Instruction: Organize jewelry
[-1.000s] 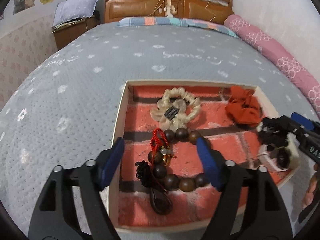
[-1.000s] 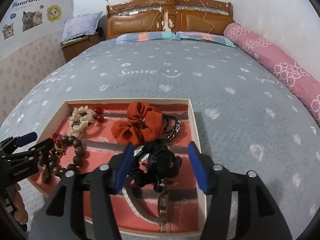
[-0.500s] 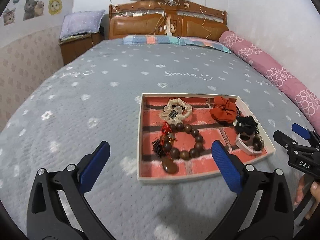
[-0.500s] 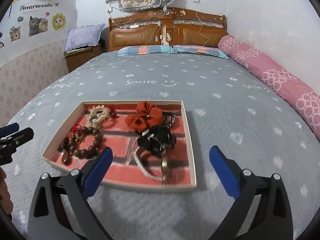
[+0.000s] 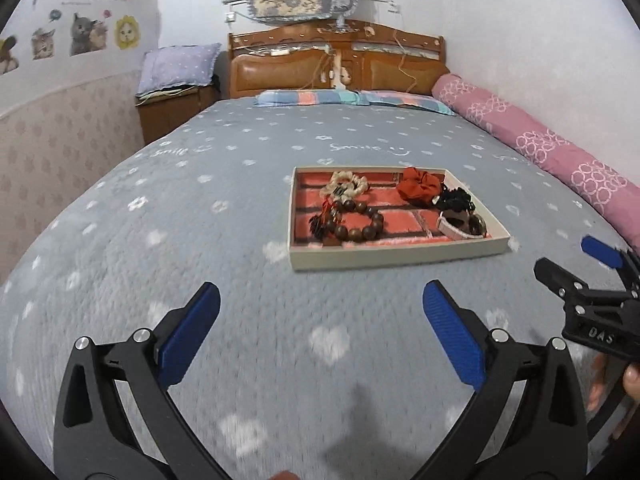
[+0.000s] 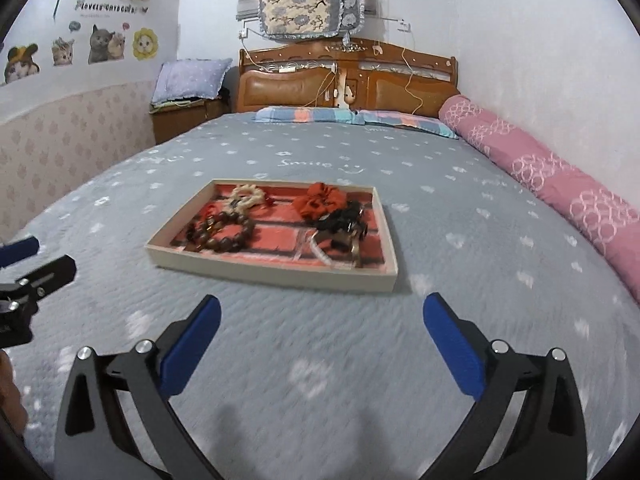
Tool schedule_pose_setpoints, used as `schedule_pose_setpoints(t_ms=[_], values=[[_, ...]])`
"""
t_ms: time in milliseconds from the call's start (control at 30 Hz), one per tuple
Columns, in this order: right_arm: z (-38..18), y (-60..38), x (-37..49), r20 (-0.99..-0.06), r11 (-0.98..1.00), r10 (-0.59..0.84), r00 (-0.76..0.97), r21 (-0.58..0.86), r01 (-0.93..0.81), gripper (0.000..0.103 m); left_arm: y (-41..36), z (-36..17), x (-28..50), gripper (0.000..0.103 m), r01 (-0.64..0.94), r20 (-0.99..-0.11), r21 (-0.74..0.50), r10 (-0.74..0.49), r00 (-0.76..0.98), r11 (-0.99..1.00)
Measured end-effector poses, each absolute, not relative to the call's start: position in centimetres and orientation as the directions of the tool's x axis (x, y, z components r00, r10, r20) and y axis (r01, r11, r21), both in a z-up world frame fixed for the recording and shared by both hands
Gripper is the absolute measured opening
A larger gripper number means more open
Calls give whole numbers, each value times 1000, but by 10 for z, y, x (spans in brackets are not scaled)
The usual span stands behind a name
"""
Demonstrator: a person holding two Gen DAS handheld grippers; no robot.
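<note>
On the grey bedspread (image 5: 168, 248) the tray (image 5: 396, 258) is sitting with beads (image 5: 356, 222), an orange scrunchie (image 5: 420, 186) and other jewelry inside. Well short of it, the left gripper (image 5: 320, 336) and right gripper (image 6: 322, 340) are hanging spread wide, gripping nothing, their jaws having just been opening.

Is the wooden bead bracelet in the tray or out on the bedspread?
In. The wooden bead bracelet lies on the tray floor, inside its rim, left of the other pieces.

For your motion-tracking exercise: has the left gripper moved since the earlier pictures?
Yes. The left gripper has pulled back from the tray, which now lies well beyond its open, empty fingertips.
</note>
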State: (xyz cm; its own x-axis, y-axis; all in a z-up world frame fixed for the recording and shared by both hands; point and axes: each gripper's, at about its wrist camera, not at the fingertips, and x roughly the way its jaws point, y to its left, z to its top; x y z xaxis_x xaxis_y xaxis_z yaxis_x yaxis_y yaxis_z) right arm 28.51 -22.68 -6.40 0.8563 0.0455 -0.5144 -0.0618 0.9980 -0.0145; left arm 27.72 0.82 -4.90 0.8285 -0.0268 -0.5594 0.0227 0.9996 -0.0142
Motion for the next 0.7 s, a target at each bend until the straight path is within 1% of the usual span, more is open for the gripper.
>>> schedule_pose_setpoints(t_ms=[67, 300, 367, 567, 700], values=[[-70, -227, 264, -497, 998, 58, 866, 10, -61, 99, 11, -56, 257, 98, 11, -550, -37, -30, 835, 999], [-87, -229, 214, -468, 999, 51, 882, 28, -43, 99, 2, -70, 202, 98, -7, -486, -15, -1, 874, 1000], [-89, -231, 202, -457, 998, 56, 888, 35, -45, 99, -1, -73, 195, 98, -5, -481, -9, 0, 876, 1000], [-94, -235, 168, -417, 999, 43, 908, 33, -32, 99, 1, -89, 173, 98, -2, -483, -56, -26, 875, 998], [-98, -238, 149, -388, 999, 38, 921, 36, -26, 99, 3, -93, 161, 98, -29, -449, -44, 6, 893, 999]])
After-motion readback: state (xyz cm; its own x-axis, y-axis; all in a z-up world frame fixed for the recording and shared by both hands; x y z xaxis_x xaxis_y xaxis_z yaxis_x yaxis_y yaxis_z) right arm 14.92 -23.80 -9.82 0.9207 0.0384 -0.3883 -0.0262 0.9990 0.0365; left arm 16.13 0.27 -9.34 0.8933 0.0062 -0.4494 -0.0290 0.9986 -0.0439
